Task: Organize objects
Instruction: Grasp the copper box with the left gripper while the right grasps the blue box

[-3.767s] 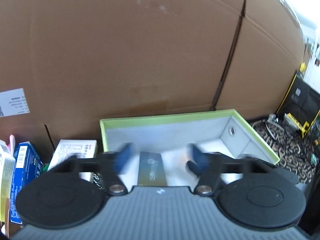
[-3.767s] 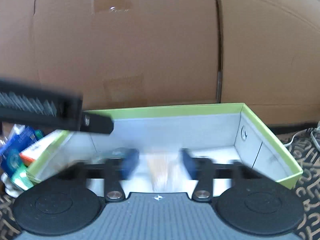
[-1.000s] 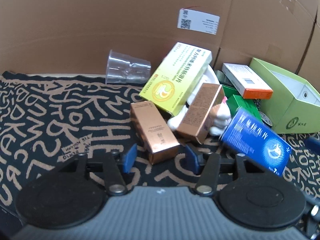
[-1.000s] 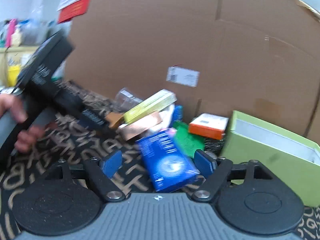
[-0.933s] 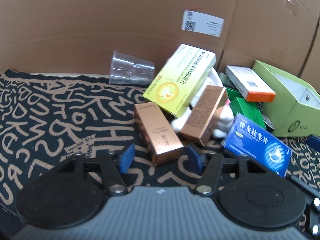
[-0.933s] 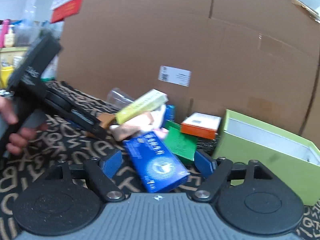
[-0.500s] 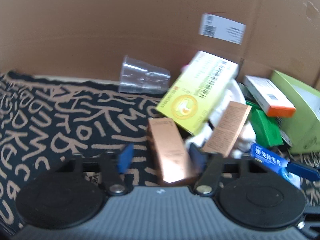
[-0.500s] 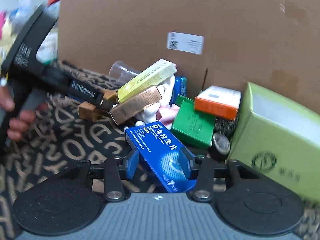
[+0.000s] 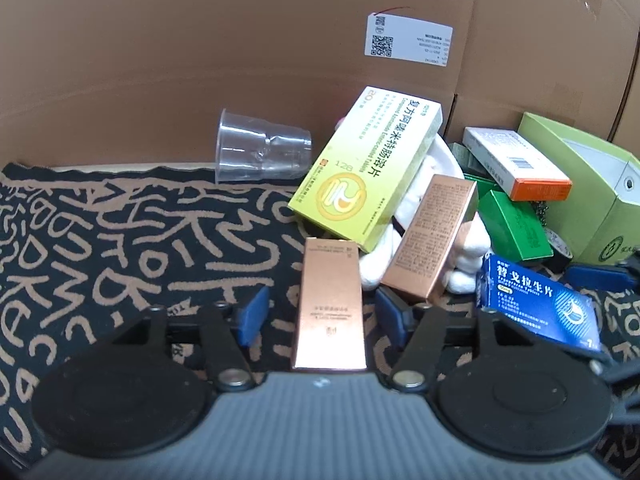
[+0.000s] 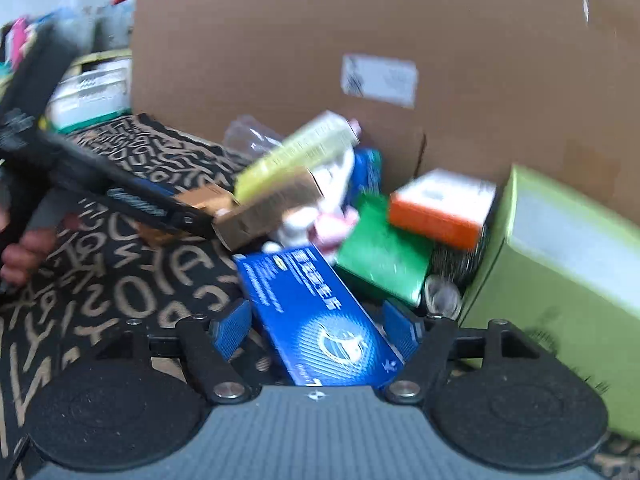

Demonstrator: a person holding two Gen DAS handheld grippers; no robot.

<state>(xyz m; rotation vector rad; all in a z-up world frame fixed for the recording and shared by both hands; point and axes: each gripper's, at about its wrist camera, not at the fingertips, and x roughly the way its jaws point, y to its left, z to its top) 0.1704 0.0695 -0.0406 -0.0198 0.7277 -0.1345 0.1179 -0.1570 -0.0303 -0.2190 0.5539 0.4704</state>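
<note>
Hand-held gripper; two copper boxes

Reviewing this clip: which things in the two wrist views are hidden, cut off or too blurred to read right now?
- White soft item, left wrist view: mostly hidden by the yellow-green box and the leaning copper box.
- Green storage box, left wrist view: cut by the right edge.
- Shipping label, right wrist view: blurred, unreadable.
- Roll of tape, right wrist view: blurred, partly behind the green carton.
</note>
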